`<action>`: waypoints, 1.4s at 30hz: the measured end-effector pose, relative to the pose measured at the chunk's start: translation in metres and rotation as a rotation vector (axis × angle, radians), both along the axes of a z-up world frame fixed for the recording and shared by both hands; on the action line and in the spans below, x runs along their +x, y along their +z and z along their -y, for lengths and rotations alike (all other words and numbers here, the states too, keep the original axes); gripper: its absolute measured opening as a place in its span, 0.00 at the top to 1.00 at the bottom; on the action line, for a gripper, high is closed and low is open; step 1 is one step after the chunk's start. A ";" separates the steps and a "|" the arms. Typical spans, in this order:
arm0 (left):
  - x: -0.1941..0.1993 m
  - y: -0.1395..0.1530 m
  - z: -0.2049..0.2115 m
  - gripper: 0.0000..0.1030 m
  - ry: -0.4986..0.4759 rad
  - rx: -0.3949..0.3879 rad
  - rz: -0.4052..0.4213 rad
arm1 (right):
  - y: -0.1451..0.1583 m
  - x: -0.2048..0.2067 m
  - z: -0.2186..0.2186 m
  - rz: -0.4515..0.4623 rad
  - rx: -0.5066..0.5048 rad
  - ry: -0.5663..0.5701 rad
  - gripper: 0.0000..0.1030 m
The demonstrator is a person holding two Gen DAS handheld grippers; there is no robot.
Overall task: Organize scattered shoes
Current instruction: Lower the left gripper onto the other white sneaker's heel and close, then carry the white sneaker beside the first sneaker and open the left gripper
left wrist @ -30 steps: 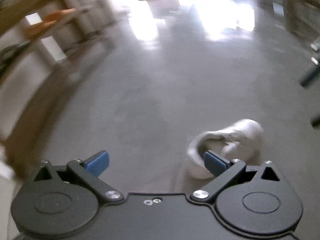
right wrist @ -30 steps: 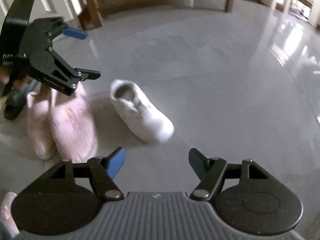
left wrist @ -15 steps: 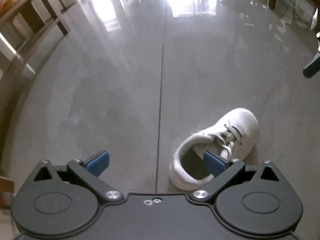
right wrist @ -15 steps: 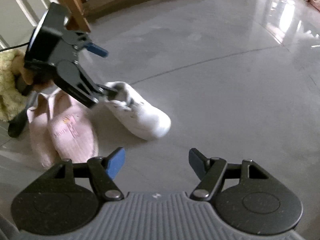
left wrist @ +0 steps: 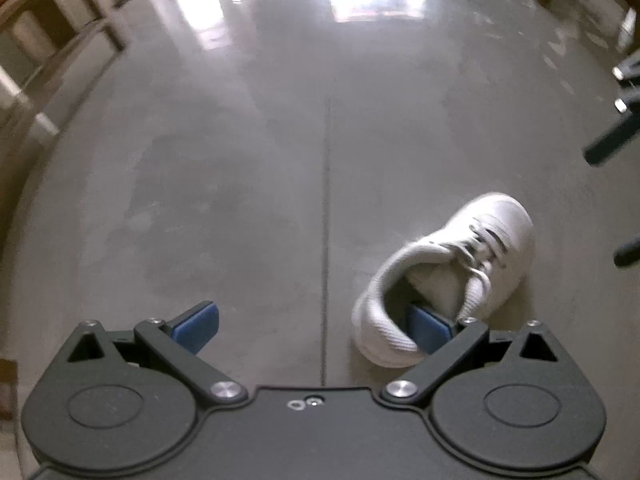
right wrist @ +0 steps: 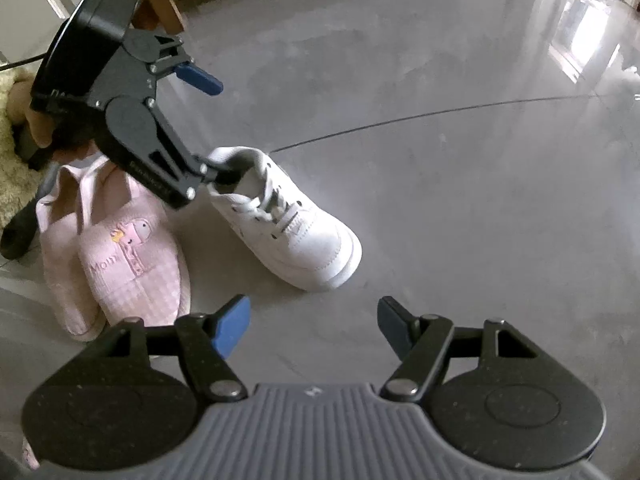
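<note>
A white lace-up sneaker [right wrist: 292, 224] lies on the grey floor, toe toward my right gripper; it also shows in the left wrist view [left wrist: 452, 276]. My left gripper [left wrist: 312, 326] is open, with its right finger inside the sneaker's heel opening and its left finger outside over bare floor. It appears in the right wrist view [right wrist: 208, 128], jaws wide apart. A pair of pink checked slippers [right wrist: 120, 256] sits side by side just left of the sneaker. My right gripper [right wrist: 314, 326] is open and empty, hovering in front of the sneaker's toe.
A wooden bench or shelf frame [left wrist: 60, 52] runs along the left. Wooden furniture legs [right wrist: 160, 0] stand behind the shoes. A dark shoe [right wrist: 20, 224] and a fuzzy beige item [right wrist: 12, 160] lie at the far left. Glossy grey floor [right wrist: 480, 160] stretches to the right.
My left gripper has come down to the sneaker, and its right finger has slipped into the heel opening. My right gripper has moved a little closer to the shoes.
</note>
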State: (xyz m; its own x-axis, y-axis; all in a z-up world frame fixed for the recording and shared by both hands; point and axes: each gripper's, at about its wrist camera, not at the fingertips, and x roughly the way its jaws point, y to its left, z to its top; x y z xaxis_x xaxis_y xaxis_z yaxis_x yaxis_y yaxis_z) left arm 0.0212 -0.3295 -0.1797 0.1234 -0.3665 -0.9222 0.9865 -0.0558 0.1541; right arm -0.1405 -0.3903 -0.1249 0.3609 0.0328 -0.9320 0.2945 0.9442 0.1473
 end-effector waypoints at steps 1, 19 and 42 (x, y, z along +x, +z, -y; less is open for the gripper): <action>-0.001 -0.003 0.001 0.04 -0.010 0.007 0.006 | -0.001 0.000 0.000 -0.001 0.004 -0.003 0.29; -0.019 0.008 -0.010 0.82 0.110 -0.003 -0.136 | 0.000 -0.005 -0.001 -0.019 0.027 -0.032 0.29; -0.014 0.018 -0.058 0.87 1.332 -0.154 -0.336 | 0.018 -0.027 0.000 0.028 -0.093 0.027 0.29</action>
